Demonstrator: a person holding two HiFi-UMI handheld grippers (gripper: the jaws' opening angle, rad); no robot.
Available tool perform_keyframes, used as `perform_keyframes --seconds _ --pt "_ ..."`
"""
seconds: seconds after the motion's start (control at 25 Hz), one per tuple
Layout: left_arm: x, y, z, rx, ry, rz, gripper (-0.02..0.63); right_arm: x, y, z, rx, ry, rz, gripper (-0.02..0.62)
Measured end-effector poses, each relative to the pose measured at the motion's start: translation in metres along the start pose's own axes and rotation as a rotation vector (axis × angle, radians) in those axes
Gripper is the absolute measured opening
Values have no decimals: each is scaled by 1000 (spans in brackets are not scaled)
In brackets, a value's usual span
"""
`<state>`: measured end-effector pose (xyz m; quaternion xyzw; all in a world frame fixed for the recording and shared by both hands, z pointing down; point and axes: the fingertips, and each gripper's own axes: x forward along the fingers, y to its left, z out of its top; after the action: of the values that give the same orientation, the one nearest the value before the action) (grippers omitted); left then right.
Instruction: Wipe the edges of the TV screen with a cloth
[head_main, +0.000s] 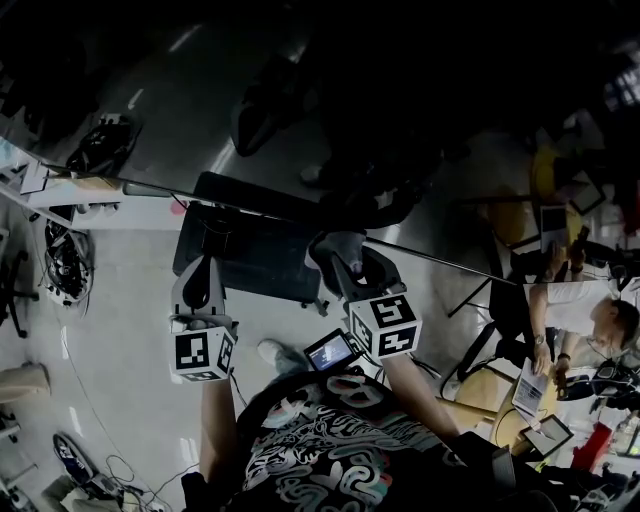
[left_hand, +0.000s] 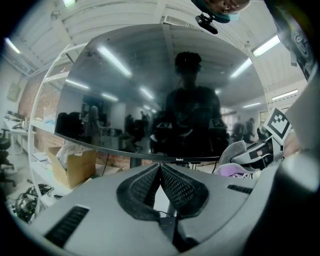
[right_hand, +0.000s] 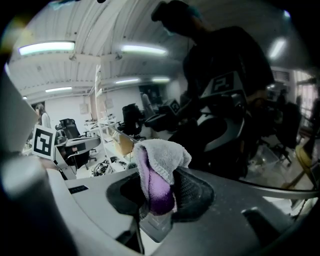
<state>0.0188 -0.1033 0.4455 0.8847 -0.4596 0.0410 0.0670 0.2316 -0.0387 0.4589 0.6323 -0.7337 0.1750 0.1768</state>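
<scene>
Far left first: a cardboard box (left_hand: 75, 167) sits in the lower left of the left gripper view, tucked beneath the bottom edge of the TV screen (left_hand: 150, 85). The screen is dark and curved, it fills the centre and top of that view, and it mirrors the person holding both tools. Centre bottom now, the left gripper (left_hand: 160, 169) is clenched on nothing, its ribbed pads (left_hand: 142, 185) meeting at the tips and aimed just under the screen's lower edge. Over to the right gripper (right_hand: 162, 186), and it's grasping the cloth (right_hand: 159, 165): grey towelling on the outside, purple within, folded over and standing up out of the jaws in the middle of the right gripper view. The glass looms close behind it, taking the right half of that view, its bottom edge sweeping across the lower right. Whether cloth meets glass, I can't tell. Far right of the head view, a seated person (head_main: 590, 320) leans over a desk
</scene>
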Motion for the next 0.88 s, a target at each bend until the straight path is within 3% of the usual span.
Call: perform_keyframes --seconds 0.88 --pt "-24 50 0 -5 -12 38 17 34 38 18 -18 -12 38 141"
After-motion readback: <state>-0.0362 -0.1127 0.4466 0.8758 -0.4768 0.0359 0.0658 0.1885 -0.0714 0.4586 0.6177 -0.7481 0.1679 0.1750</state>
